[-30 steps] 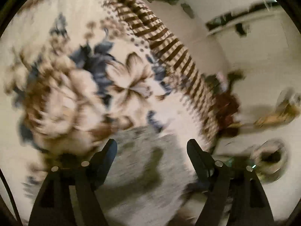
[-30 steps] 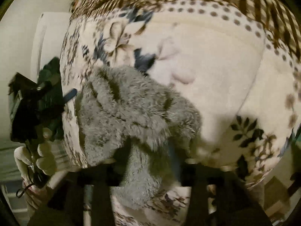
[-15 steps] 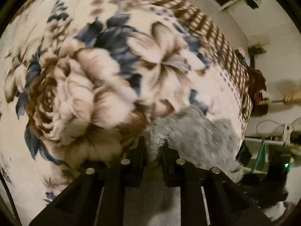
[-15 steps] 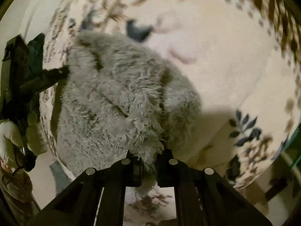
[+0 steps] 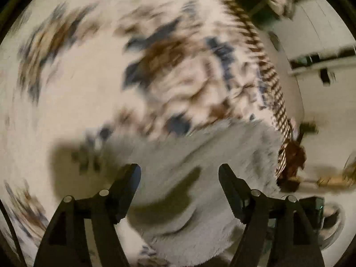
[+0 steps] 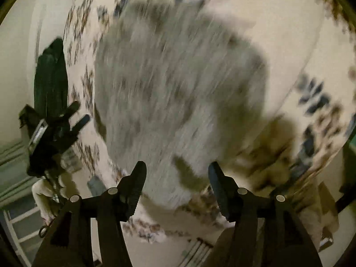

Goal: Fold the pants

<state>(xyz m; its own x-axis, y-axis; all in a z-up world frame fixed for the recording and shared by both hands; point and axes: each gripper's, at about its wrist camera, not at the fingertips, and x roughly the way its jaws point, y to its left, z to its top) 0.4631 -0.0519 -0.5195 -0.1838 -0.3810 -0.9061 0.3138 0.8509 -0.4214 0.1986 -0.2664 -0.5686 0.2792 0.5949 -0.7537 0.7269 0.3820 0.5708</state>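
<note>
While both views are smeared by motion: only broad shapes can be read.
Pants: fluffy grey fleece pants (image 6: 178,93) lie bunched on a cream blanket with brown and blue flowers (image 5: 73,93), near its edge.
Left gripper: left gripper (image 5: 179,173) has just been opening; its 2 black fingers stand spread above the grey pile, pinching nothing.
Right gripper: right gripper (image 6: 177,171) has likewise just been opening; its fingers are apart over the near end of the pants, gripping nothing.
Far left, right view: the other gripper, held by a pale gloved hand (image 6: 46,191).
</note>
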